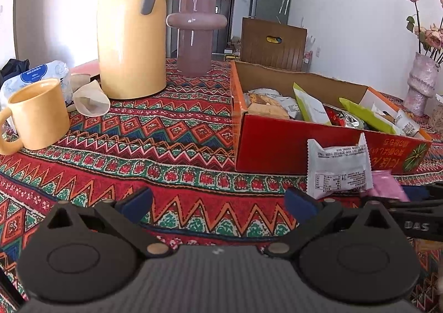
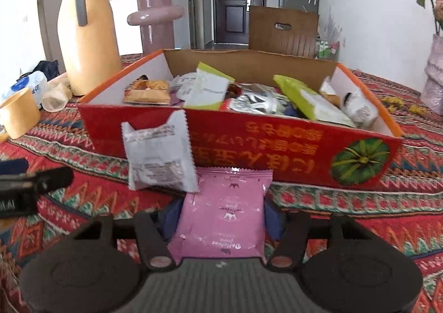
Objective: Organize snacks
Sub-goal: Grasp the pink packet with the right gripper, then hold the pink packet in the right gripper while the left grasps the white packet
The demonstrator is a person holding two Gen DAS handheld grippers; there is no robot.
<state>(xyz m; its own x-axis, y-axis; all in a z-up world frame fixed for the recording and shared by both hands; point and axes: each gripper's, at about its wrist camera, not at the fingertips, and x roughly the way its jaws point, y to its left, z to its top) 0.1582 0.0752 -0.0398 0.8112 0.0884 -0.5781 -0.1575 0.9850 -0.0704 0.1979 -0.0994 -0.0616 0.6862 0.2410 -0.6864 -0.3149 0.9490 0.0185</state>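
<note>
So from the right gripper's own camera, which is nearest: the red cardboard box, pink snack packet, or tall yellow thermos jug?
1. Pink snack packet, between the right gripper fingers.
2. Red cardboard box, just behind.
3. Tall yellow thermos jug, far left.

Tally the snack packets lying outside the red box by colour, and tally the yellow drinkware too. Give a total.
White snack packet, propped against the red box: 1
Pink snack packet, between the right gripper jaws: 1
Yellow thermos jug: 1
Yellow mug: 1
Total: 4
</note>
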